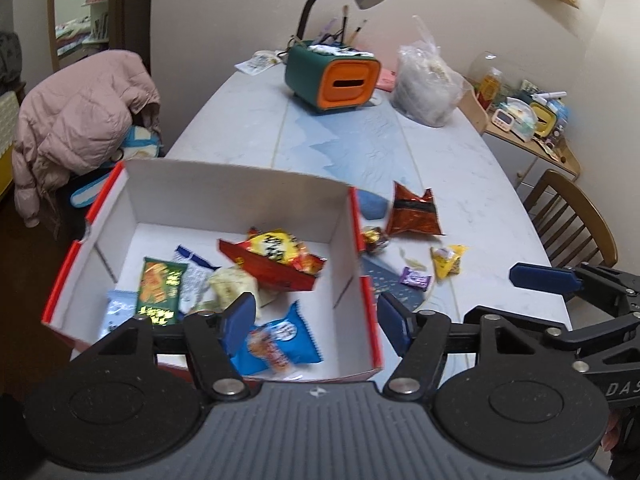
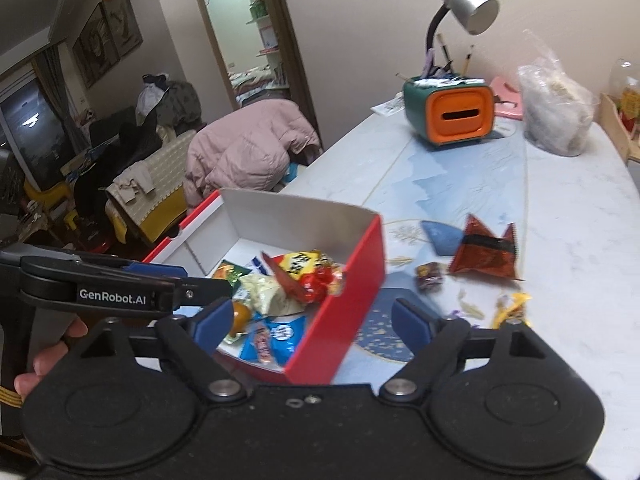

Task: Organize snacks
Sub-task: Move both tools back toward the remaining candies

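- The left gripper (image 1: 316, 322) hangs wide open and empty above the near end of the red box (image 1: 366, 280); the snack packets (image 1: 276, 254) lie just beyond its fingers.
- The right gripper (image 2: 312, 322) also gapes, empty, straddling the box's near corner.
- Beyond and right of its fingers, an orange packet (image 2: 486, 254) lies flat on the table (image 2: 560, 208), torn corners pointing away.
- A lamp (image 2: 466, 6) and a plastic bag (image 2: 554, 110) stand far off.

The left gripper (image 1: 316, 320) and right gripper (image 2: 312, 320) both angle downward, fingers apart, gripping nothing.
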The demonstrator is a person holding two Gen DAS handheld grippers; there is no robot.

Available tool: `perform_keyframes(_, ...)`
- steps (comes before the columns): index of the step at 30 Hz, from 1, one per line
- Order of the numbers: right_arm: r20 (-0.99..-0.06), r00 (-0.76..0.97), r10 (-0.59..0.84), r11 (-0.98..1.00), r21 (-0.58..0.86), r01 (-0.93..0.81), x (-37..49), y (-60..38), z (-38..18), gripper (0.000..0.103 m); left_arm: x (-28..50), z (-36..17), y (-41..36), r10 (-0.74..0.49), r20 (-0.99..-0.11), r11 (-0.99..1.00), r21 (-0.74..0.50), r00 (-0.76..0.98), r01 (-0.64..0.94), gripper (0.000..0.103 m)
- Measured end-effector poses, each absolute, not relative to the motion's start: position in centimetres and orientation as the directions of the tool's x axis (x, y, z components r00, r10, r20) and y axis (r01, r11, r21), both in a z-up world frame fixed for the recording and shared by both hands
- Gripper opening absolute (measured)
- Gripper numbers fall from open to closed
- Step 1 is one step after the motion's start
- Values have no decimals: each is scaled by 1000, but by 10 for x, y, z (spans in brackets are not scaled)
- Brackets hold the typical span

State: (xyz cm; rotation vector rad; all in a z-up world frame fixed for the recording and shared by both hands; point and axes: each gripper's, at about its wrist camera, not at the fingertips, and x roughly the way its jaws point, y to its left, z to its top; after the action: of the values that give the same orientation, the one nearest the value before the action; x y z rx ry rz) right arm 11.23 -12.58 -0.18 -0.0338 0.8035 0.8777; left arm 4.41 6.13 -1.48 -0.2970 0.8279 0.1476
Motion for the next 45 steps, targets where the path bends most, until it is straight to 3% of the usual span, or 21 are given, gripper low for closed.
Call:
perform_keyframes(5,-637,415,650,691,268,-672,123,-156,-2,102,56,-15,35,-15,-739,950,-221,673,-222,74)
perform_keyframes(16,-667,439,602,726,228,-649,164,-221,-19,102,97,-25,-23,-17,-746,942,-235,666,-239,76)
perform_keyframes(27,-709,375,597,678,196,-708,226,-258,-47,102,144,-58,-81,23,-768,958,-166,640,-233,76)
perform_keyframes(45,-782,171,600,363,76,-929,277,-218,-122,84,230,-137,-76,-1,-895,968,-113,447,-224,76)
